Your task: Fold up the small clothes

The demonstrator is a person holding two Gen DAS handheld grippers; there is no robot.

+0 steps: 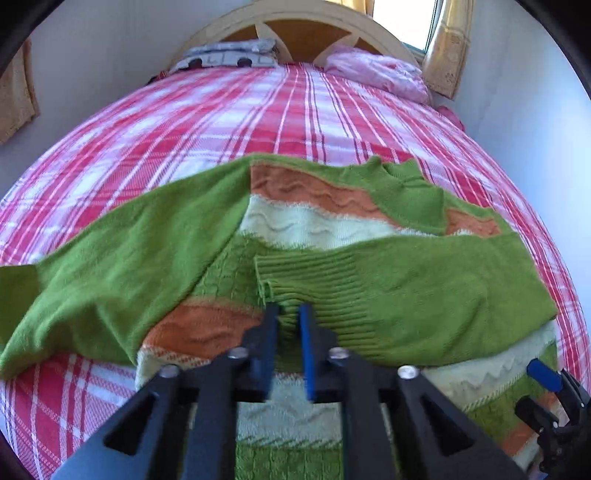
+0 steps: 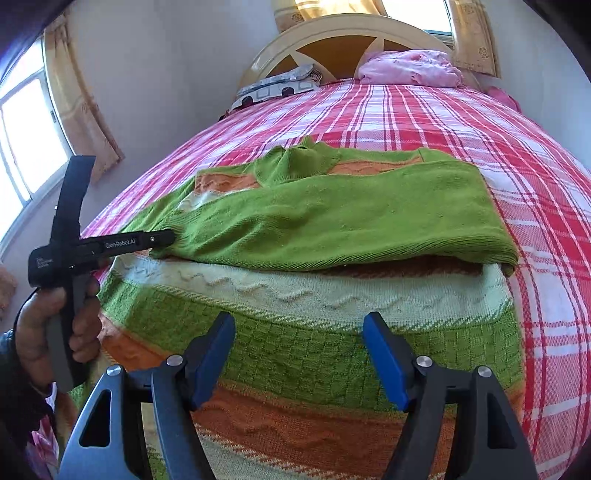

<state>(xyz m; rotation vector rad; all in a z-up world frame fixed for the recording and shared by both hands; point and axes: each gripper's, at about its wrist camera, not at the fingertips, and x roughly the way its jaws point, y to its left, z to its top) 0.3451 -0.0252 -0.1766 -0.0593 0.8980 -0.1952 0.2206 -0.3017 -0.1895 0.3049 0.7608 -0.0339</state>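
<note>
A small knitted sweater (image 1: 317, 225) with green, orange and cream bands lies flat on the bed, neck toward the headboard. Its right sleeve (image 1: 424, 291) is folded across the body. My left gripper (image 1: 290, 314) is shut on that sleeve's ribbed cuff (image 1: 314, 284), over the middle of the body. The left sleeve (image 1: 122, 258) stretches out to the left. In the right wrist view the sweater (image 2: 332, 328) fills the foreground. My right gripper (image 2: 299, 326) is open and empty just above its lower body. The left gripper (image 2: 162, 238) shows there pinching the cuff.
The bed has a red and white plaid cover (image 1: 221, 122). A pink bundle (image 1: 380, 74) and a grey patterned pillow (image 1: 229, 55) lie by the arched headboard (image 1: 295, 22). Walls stand close on both sides, with curtained windows (image 2: 29, 140).
</note>
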